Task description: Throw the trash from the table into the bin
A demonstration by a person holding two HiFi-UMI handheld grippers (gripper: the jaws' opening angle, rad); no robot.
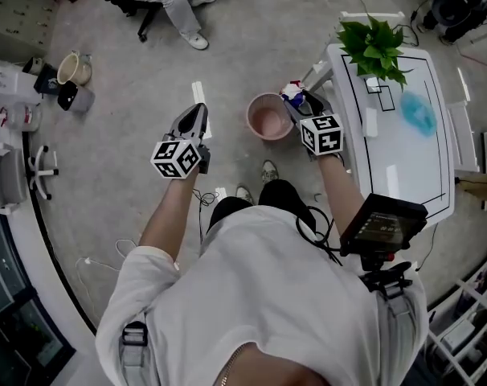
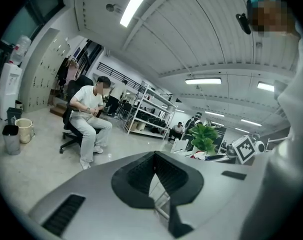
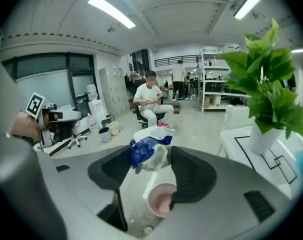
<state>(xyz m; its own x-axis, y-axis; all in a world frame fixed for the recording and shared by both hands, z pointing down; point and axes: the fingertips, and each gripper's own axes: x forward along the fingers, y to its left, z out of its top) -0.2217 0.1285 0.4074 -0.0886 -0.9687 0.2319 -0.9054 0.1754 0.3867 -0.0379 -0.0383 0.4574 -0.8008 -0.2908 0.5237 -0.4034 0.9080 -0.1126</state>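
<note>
Trash: a crumpled blue, white and pink wrapper [image 3: 146, 149], clamped between the jaws of the right gripper [image 3: 151, 156] and held near the bin's rim.
Bin [image 1: 269, 117]: pink, round, open-topped, upright on the floor just beside the white table [image 1: 404, 167].
A teal crumpled piece [image 1: 419, 112] lies on the table.

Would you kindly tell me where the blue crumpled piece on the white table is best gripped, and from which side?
I would pinch the blue crumpled piece across its narrower middle, coming straight down from above: it lies low on the white table, with bare surface all round and the potted plant standing clear of it.
</note>
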